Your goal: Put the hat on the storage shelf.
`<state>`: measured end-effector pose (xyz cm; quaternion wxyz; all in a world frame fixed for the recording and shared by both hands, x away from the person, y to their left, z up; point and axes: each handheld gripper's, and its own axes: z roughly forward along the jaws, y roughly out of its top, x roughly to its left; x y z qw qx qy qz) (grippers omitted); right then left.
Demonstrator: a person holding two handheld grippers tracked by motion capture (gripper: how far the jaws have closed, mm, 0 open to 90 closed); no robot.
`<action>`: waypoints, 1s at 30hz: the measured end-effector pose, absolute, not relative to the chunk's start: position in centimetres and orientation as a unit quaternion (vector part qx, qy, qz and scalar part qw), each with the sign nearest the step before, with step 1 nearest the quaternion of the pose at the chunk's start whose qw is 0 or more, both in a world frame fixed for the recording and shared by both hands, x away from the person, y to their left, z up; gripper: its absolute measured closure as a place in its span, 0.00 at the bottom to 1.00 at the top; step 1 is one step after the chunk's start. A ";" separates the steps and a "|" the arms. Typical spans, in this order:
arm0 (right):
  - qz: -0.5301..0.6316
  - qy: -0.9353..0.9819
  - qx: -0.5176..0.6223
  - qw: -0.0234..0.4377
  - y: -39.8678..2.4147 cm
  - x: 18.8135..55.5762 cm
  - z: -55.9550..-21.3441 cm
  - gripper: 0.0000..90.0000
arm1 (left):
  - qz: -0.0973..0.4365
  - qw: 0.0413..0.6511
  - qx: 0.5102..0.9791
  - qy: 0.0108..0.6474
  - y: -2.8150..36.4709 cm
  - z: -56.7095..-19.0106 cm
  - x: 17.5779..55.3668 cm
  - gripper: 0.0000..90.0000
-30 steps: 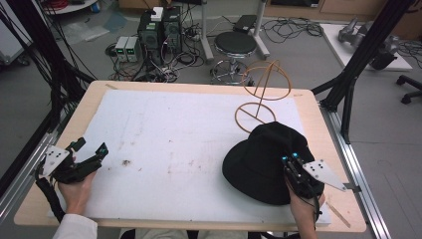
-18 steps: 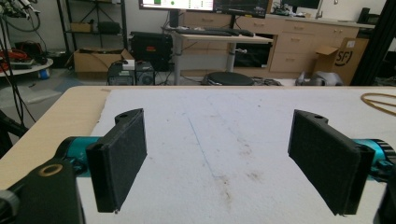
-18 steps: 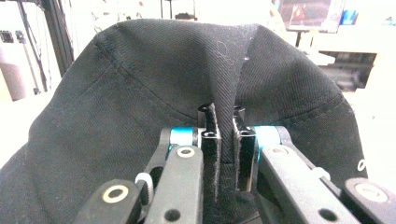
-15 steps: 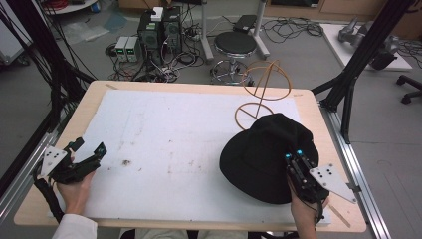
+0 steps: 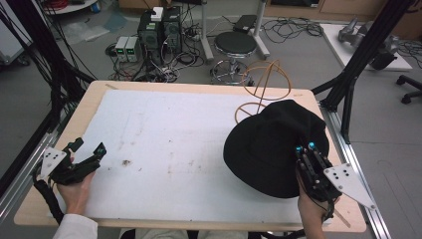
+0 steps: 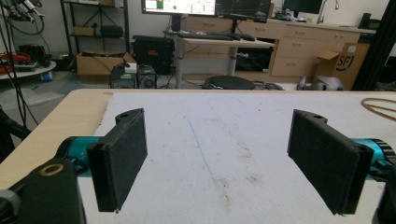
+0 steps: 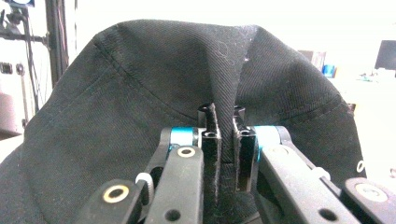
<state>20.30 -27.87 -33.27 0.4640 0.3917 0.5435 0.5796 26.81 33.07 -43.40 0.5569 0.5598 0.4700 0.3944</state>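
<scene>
Lifted higher, black hat (image 5: 271,147) hides right hand-held gripper (image 5: 305,148) fingertips.

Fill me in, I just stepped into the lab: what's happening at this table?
A person is working with a pair of tongs in each hand. The right tongs are pinched shut on a fold of a black bucket hat, holding it at the table's right side in front of a wire hat stand. The left tongs wait open, holding nothing, over the white mat near the left edge.
</scene>
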 end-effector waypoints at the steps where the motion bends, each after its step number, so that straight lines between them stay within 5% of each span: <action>1: 0.580 0.543 0.392 0.464 -27.9 20.3 -33.3 0.95 | 0.395 0.557 0.559 0.470 33.1 -43.4 26.8 0.22; 30: 0.602 0.484 0.356 0.526 -26.6 25.3 -27.6 0.95 | 0.393 0.562 0.554 0.472 33.3 -43.3 26.8 0.23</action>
